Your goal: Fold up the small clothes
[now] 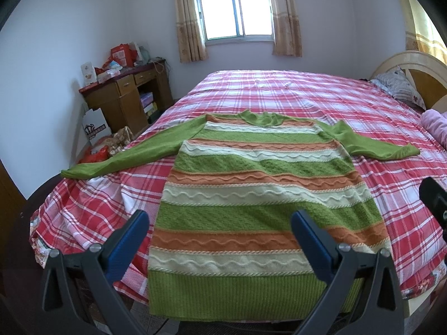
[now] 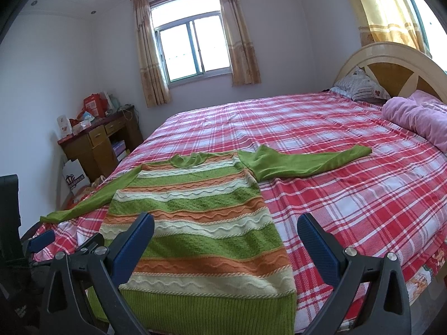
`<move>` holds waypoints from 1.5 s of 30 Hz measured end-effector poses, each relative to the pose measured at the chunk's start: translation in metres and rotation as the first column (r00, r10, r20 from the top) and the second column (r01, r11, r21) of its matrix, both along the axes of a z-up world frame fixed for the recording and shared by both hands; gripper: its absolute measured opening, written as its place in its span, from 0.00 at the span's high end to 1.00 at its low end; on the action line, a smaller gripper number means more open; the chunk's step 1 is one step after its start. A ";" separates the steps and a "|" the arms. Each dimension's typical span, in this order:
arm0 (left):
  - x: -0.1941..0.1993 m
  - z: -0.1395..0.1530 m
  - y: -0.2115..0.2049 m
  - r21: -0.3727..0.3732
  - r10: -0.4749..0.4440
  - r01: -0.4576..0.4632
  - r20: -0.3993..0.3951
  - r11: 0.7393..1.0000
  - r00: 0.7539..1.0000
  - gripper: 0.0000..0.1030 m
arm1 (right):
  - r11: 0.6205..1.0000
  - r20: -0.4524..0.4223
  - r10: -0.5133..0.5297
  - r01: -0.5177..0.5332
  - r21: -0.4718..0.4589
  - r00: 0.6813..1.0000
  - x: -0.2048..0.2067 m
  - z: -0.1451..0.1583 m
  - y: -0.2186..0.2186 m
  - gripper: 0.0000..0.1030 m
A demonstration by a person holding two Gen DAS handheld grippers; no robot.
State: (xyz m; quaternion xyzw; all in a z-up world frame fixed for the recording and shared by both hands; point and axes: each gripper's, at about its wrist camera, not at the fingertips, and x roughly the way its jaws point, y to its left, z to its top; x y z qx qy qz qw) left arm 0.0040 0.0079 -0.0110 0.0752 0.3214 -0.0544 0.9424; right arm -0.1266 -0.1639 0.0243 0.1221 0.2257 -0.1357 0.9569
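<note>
A striped knit sweater (image 1: 251, 184), green, orange and cream, lies flat on the red plaid bed (image 1: 279, 95) with both green sleeves spread out. Its green hem hangs over the near bed edge. My left gripper (image 1: 220, 223) is open and empty, hovering above the sweater's lower part. My right gripper (image 2: 226, 229) is open and empty, above the sweater's (image 2: 192, 223) lower right side. The left gripper's blue fingertip (image 2: 42, 240) shows at the left edge of the right wrist view. The right sleeve (image 2: 307, 162) stretches out to the right.
A wooden desk (image 1: 128, 95) with boxes stands left of the bed, bags on the floor beside it. A pink blanket (image 2: 419, 120) and a pillow (image 2: 360, 86) lie at the headboard on the right. A window (image 1: 234, 11) is in the far wall.
</note>
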 end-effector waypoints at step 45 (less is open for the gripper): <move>0.216 -0.095 -0.002 -0.024 0.166 -0.171 -0.133 0.985 0.977 0.00 | 0.788 -0.327 -0.463 0.552 0.274 0.824 0.194 -0.071 -0.410 0.54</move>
